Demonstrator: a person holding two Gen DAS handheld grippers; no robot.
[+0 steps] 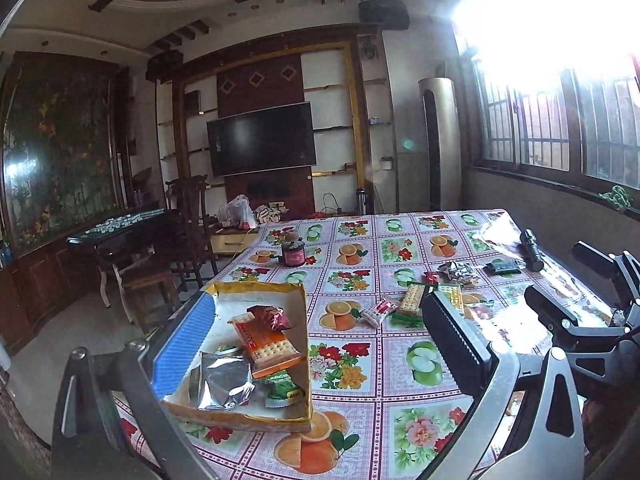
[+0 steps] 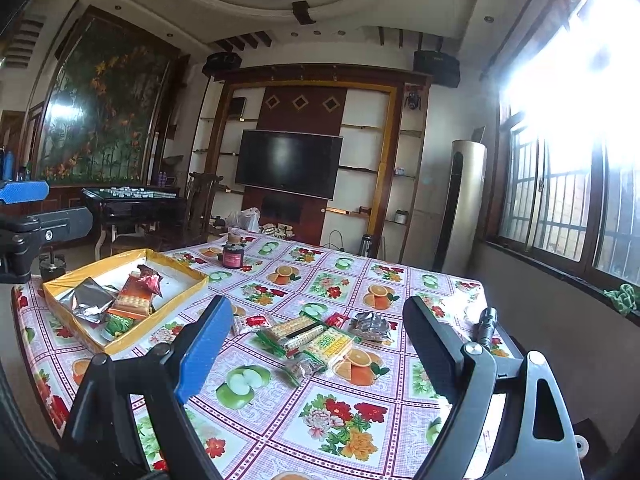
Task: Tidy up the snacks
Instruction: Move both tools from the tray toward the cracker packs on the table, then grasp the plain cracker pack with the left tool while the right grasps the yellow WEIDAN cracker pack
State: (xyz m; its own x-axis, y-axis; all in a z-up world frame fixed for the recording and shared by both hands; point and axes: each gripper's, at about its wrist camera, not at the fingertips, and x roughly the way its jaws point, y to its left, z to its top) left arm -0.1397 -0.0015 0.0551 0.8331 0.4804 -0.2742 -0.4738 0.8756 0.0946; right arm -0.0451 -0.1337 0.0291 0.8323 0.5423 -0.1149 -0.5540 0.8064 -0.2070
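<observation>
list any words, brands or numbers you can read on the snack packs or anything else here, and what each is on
None can be read for certain.
Orange cracker pack in the yellow-rimmed cardboard tray: dark print on a pale band, too blurred.
Green snack packet in the tray: pale lettering, illegible.
Yellow-green cracker pack on the fruit-patterned tablecloth: green characters, too small.
Dark round jar with pink label: label unreadable.

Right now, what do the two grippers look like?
The left gripper and right gripper look alike: two long flat fingers each, one faced with a ribbed blue pad, the other with a black pad. The fingers sit on black and grey triangular linkage arms with cut-outs and round silver pivot bolts. No cables, markings or sleeves show.
</observation>
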